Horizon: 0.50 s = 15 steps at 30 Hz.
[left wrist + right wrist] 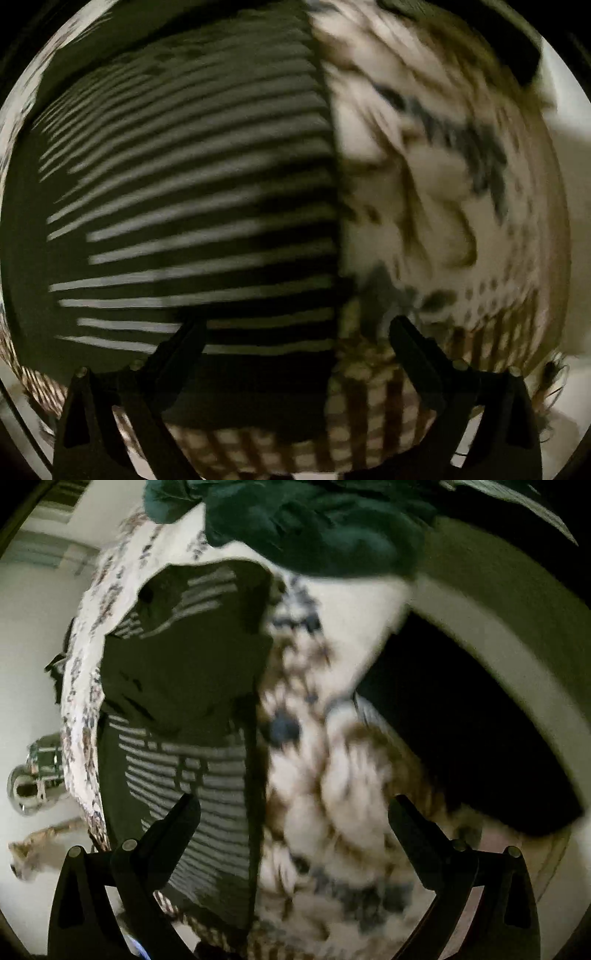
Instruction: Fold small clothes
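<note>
**Both tongs wide over the striped garment**

Black fingers of my left tongs (295,343) stand wide apart at the near edge of the view, nothing between them. Below them lies the dark garment with pale stripes (192,206), spread flat and filling the left half; its straight right edge runs near to far. To its right is a cream patterned cloth (436,177), blurred, with a brown checked border (369,406) near me.

My right tongs (293,819) are wide too, gripping nothing. Only this view shows the same striped garment (199,775) folded over on itself, with a dark green piece of clothing (317,528) bunched at the far side. A shiny metal object (33,779) sits at far left; I cannot tell what it is.
</note>
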Available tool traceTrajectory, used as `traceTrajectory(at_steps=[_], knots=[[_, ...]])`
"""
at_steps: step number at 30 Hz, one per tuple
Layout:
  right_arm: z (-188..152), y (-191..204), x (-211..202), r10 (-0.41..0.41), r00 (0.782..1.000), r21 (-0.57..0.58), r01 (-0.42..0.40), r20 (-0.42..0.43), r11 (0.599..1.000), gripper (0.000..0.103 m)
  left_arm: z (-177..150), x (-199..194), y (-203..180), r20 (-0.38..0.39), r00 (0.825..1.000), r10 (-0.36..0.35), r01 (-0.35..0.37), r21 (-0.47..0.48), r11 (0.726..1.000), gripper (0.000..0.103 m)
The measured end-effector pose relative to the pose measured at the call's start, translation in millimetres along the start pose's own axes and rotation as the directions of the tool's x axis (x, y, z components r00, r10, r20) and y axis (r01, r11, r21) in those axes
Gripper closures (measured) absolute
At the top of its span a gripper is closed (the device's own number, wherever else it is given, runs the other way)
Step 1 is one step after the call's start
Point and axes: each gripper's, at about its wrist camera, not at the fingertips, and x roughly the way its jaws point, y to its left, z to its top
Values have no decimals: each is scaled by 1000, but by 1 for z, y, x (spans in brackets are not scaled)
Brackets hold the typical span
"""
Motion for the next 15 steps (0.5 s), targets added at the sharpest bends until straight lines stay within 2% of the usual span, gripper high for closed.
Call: traceTrajectory(at_steps=[1, 3, 4, 5, 6, 7, 9, 11, 12, 13, 15], knots=[[8, -4, 0, 16, 1000, -5, -16, 3, 1000, 0, 1, 7, -5, 0, 1000, 6, -6, 7, 1000, 23], [46, -3, 13, 54, 998, -3, -54, 14, 999, 0, 7, 15, -6, 14, 999, 29, -29, 11, 1000, 34], [60, -6, 19, 67, 998, 3, -67, 9, 998, 0, 10, 16, -3, 26, 999, 29, -29, 7, 1000, 45], [73, -11, 25, 74, 997, 17, -74, 12, 997, 1, 13, 16, -1, 35, 999, 33, -33, 4, 999, 65], [95, -13, 39, 91, 996, 41, -91, 10, 995, 1, 16, 13, 5, 57, 997, 48, -47, -7, 999, 75], [108, -17, 51, 105, 994, 65, -105, -3, 992, 3, 17, 11, 8, 71, 996, 51, -50, -14, 999, 94], [132, -23, 75, 130, 991, 119, -126, -21, 985, 9, 19, 6, 20, 95, 995, 27, -24, -33, 999, 97], [145, -25, 95, 159, 986, 153, -151, -45, 977, 37, 17, -1, 28, 122, 993, -2, 7, -40, 999, 97], [150, -22, 101, 141, 989, 149, -134, -42, 980, 76, 16, -5, 31, 132, 991, -10, 16, -42, 999, 98], [152, -18, 101, 115, 993, 141, -110, -29, 984, 96, 14, -10, 34, 146, 989, -23, 30, -45, 999, 98], [153, -6, 94, 103, 995, 137, -103, 4, 985, 96, 11, -26, 42, 177, 983, -43, 54, -61, 997, 98]])
